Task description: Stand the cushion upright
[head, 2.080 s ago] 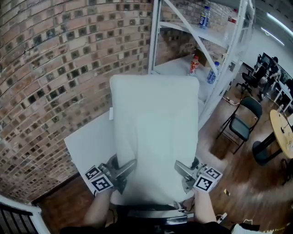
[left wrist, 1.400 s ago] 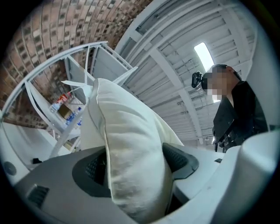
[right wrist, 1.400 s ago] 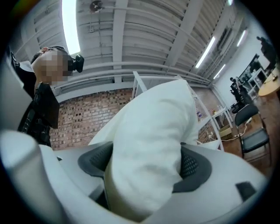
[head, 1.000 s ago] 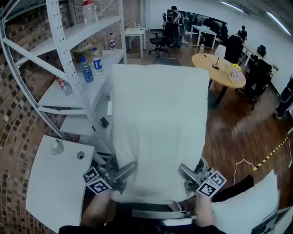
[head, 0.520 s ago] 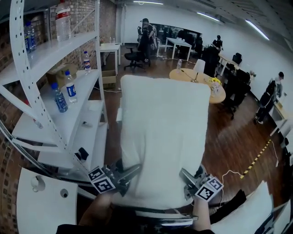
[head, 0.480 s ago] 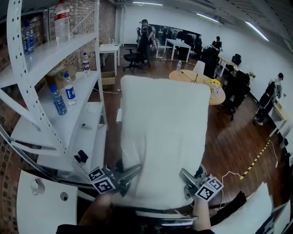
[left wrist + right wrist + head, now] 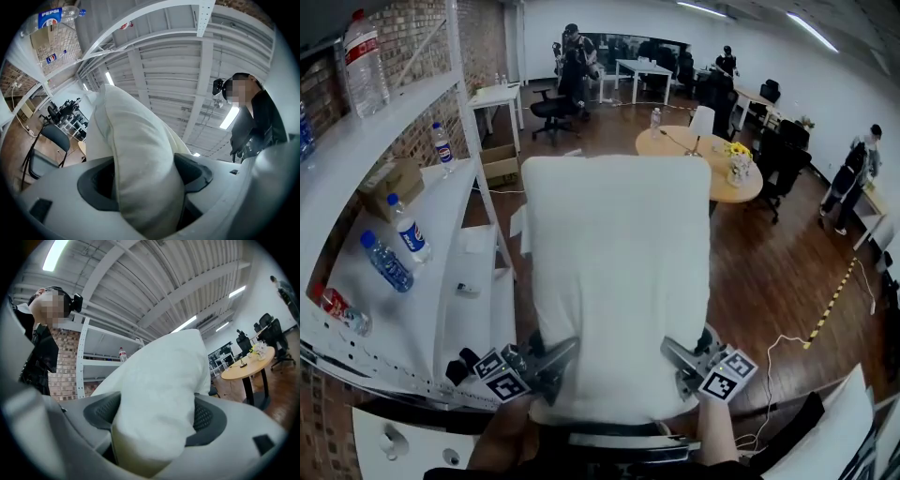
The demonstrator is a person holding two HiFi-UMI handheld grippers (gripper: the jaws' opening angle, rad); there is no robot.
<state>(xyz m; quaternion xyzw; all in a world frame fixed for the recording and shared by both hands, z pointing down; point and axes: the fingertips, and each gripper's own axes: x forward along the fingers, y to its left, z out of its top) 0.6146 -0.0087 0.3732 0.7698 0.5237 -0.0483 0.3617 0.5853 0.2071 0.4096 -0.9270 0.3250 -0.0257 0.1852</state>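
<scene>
I hold the large white rectangular fabric cushion [image 7: 617, 272] in the air with both tongs. The left tongs [image 7: 551, 356] are clenched on its near edge close to the left corner. The right tongs [image 7: 680, 361] are clenched on the same edge close to the right corner. In both gripper views the soft filling bulges out between the pads, so each grip looks deep and firm.

From the tongs the cushion stretches forward and away, and I see nothing under it that carries it. Below and beyond it is the brown wooden floor [image 7: 769, 272]. To the left of the left tongs stands the white metal shelf rack [image 7: 431, 281] with plastic bottles. Far ahead of the right tongs is the round wooden tabletop [image 7: 689, 155].

I judge that this is the carrying step, and the standing is not yet done. To do it well, I would hold both tongs at the same height and with the same pressure, so the cushion does not twist or sag on one side. I must choose a flat place, best with something behind to lean on, and put one edge down first. A soft cushion folds easily, so I would open the tongs only when it balances, one side after the other.
</scene>
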